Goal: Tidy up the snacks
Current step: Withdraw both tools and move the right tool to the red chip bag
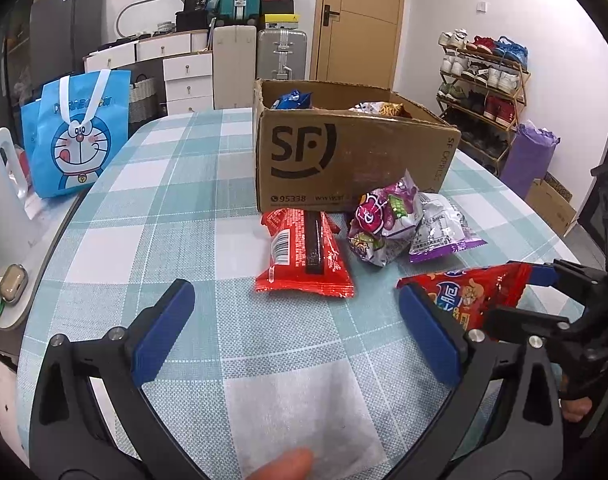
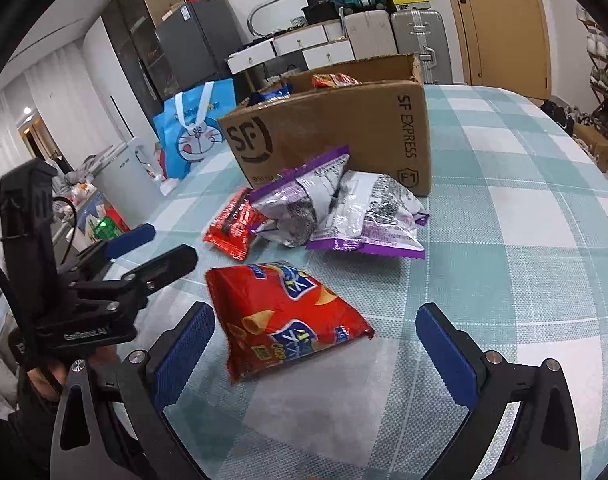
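On the worktop (image 1: 175, 184), packets (image 1: 400, 220) lie just before the box (image 1: 344, 152); more snacks (image 1: 291, 100) inside; a bag (image 1: 75, 140) stands well left.

The right hand-held gripper (image 2: 316, 344) gapes around a red snack bag (image 2: 283, 316); purple packets (image 2: 344, 212) lie beside the cardboard box (image 2: 344, 128).
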